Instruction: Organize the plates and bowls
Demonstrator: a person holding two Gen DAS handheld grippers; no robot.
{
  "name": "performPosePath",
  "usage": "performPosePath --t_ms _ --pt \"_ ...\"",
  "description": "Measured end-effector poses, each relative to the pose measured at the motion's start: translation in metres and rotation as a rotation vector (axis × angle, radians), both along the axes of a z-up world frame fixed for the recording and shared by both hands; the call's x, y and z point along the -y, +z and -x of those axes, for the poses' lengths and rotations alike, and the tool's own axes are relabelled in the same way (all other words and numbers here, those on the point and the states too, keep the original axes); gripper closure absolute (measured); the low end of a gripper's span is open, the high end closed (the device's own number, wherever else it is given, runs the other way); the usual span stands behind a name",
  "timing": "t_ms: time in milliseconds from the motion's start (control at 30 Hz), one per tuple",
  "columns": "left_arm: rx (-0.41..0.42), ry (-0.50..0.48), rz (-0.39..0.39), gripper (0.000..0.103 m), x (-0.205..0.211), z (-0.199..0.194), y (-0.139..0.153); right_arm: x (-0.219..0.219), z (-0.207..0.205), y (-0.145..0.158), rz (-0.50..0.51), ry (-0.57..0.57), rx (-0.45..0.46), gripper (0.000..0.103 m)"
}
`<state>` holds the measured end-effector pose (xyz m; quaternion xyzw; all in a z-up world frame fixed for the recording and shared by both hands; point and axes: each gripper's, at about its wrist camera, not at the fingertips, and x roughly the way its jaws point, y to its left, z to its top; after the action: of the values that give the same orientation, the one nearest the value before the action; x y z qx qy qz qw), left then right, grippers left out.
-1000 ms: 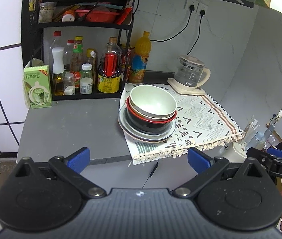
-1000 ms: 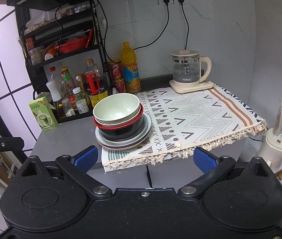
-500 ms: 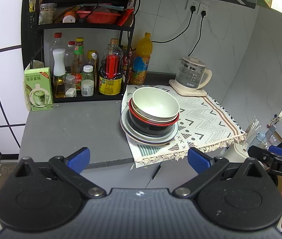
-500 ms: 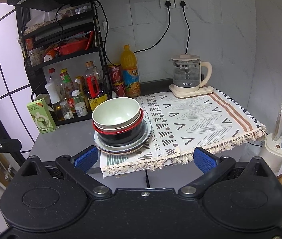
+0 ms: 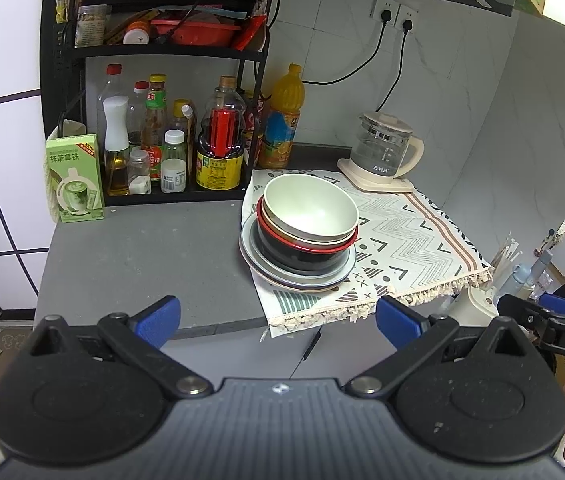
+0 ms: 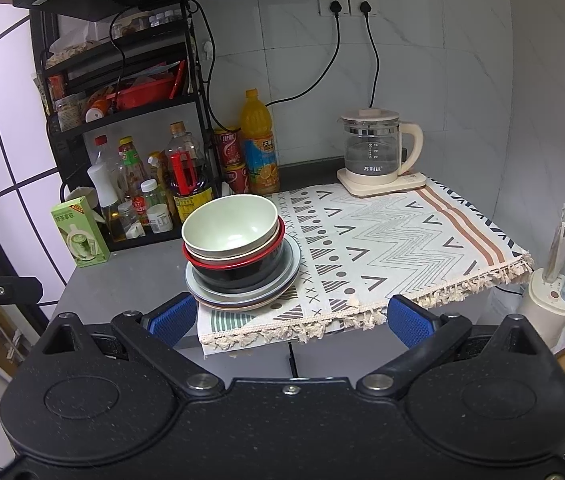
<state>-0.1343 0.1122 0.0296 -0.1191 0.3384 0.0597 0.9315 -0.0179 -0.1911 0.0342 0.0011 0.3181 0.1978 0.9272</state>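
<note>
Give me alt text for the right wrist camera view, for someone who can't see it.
A stack of bowls on plates sits at the left end of a patterned cloth on a grey counter, beyond the open, empty right tongs. Behind are a bottle rack and a glass kettle.

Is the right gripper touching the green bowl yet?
Apart. The right wrist view shows the right gripper open, short of the counter edge, with the green bowl well beyond.

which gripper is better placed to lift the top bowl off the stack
Right, probably. The right gripper is open with the pale green bowl nearer and closer to centre; the left gripper, also open, sits farther back.
</note>
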Motion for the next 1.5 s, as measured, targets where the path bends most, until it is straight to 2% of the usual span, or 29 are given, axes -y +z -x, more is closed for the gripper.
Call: performPosePath --t_ms 800,1500 --pt "0.006 -0.023 -0.019 0.0 0.01 -0.012 0.0 0.007 0.004 0.008 0.024 0.001 0.03 0.0" --pt "-0.013 -0.03 -0.031 0.0 0.023 -0.014 -0.007 0.013 0.01 0.006 0.024 0.007 0.014 0.0"
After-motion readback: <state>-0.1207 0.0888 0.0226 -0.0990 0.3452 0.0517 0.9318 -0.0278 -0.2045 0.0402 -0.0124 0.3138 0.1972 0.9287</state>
